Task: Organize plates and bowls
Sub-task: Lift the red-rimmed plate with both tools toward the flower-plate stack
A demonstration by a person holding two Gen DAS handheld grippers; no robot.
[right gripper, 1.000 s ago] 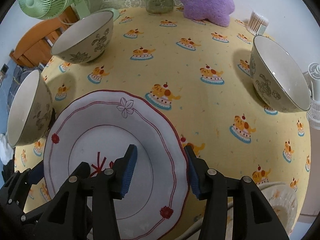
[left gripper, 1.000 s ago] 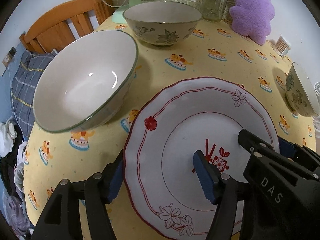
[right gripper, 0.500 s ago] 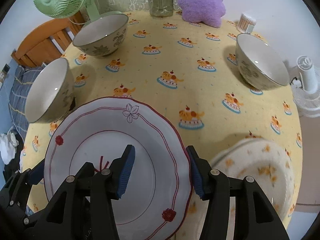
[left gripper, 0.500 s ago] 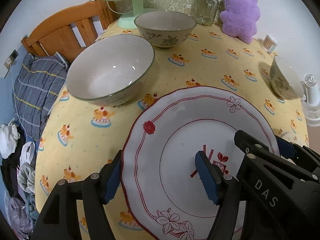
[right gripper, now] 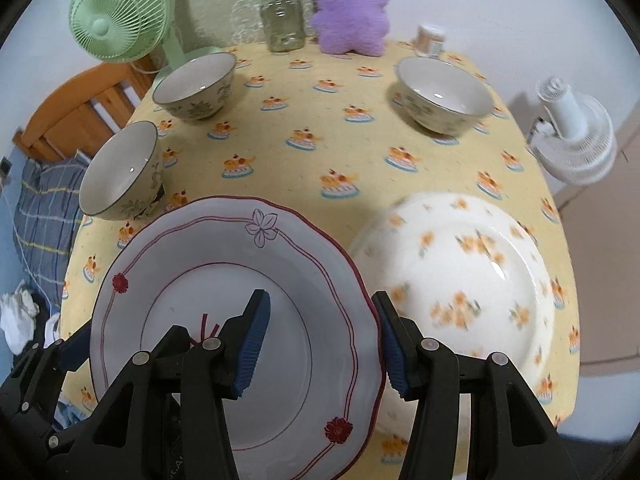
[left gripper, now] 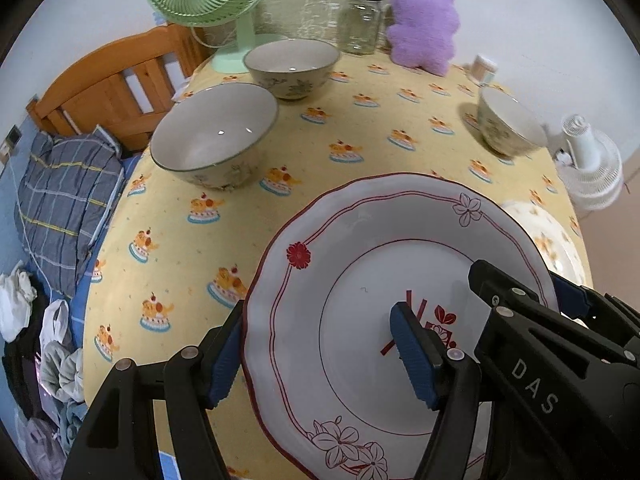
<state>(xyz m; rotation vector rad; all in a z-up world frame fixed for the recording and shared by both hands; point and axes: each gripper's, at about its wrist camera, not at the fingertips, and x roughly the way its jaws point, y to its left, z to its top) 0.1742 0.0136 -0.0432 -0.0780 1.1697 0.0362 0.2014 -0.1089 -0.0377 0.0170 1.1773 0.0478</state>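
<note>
A white plate with red trim (left gripper: 360, 280) (right gripper: 192, 292) is held above the table by both grippers. My left gripper (left gripper: 316, 356) straddles its left rim, jaws wide with one pad under and one over. My right gripper (right gripper: 320, 340) straddles its right rim the same way. A white plate with orange flowers (right gripper: 472, 272) lies on the table to the right, its edge showing in the left wrist view (left gripper: 548, 236). Three floral bowls stand on the table: near left (left gripper: 216, 132) (right gripper: 120, 176), far left (left gripper: 292, 64) (right gripper: 196, 84), far right (left gripper: 508, 124) (right gripper: 444, 92).
The yellow tablecloth (right gripper: 320, 152) covers the round table. At the back stand a green fan (right gripper: 120, 12), a glass jar (right gripper: 282, 16), a purple plush (right gripper: 350, 8) and a small container (right gripper: 430, 38). A white fan (right gripper: 572, 136) is right, a wooden bed frame (left gripper: 112, 84) left.
Both grippers have lifted and drawn back with the red-trim plate. The bowls look smaller and farther, and the orange-flower plate has come into view at the right.
</note>
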